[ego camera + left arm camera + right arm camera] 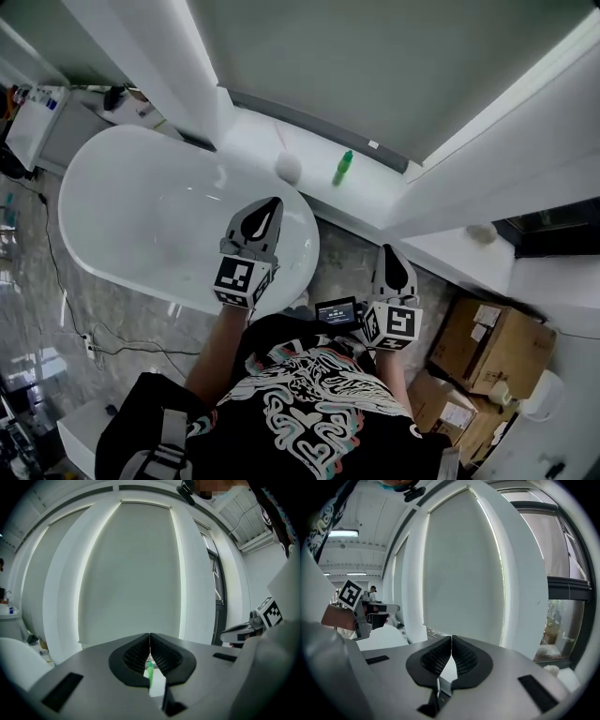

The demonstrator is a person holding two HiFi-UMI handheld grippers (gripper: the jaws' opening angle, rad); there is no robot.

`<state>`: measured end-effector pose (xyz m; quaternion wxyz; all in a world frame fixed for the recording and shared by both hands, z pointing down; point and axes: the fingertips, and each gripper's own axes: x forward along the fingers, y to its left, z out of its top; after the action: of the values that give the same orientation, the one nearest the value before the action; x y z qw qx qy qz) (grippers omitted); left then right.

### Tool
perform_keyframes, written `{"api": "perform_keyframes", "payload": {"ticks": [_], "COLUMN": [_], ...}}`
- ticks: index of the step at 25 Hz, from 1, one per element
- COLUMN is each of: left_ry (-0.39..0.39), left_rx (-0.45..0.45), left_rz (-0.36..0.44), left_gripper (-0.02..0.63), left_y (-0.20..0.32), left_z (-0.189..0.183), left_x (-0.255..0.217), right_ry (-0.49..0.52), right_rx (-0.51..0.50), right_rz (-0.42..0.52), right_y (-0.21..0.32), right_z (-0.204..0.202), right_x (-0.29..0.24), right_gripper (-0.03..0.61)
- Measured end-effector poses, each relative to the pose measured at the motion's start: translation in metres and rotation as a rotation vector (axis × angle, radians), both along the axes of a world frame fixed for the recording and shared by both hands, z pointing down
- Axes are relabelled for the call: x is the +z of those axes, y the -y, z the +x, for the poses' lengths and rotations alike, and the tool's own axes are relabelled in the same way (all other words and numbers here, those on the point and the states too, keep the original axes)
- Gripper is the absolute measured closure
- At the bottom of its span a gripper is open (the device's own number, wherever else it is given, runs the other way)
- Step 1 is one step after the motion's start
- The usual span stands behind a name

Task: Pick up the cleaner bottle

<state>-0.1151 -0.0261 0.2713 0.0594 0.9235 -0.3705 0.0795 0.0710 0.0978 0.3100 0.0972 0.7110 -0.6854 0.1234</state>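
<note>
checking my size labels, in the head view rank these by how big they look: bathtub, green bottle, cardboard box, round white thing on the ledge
1. bathtub
2. cardboard box
3. round white thing and green bottle look about alike, so I won't rank those two.

**Both grippers forward, cleaner bottle point(343, 168) on the window ledge point(375, 199)**
The left gripper point(273, 203) hangs over the bathtub point(141, 211) rim and the right gripper point(391, 250) over the marble floor point(352, 258). The green cleaner bottle sits near a white ball point(289, 168), well apart from both grippers. Cardboard boxes point(492, 345) lie at right.
</note>
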Motion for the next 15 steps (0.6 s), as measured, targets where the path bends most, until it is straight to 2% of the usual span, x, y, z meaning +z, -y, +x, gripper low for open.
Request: {"api": "perform_keyframes", "payload": {"ticks": [5,15], "left_ry": [-0.021,-0.032], "left_rx": [-0.006,-0.031], "left_rz": [0.039,0.05], "left_gripper": [0.595,0.596], "left_y": [0.014,0.045], "left_z": [0.004,0.013], "left_x": [-0.009,-0.007], "right_ry": [-0.007,-0.034], "right_rx": [0.031,0.03], "right_rz": [0.013,0.032], "right_y": [0.007,0.048], "right_z": [0.004,0.013], "right_x": [-0.004,-0.004], "right_gripper": [0.552,0.551]}}
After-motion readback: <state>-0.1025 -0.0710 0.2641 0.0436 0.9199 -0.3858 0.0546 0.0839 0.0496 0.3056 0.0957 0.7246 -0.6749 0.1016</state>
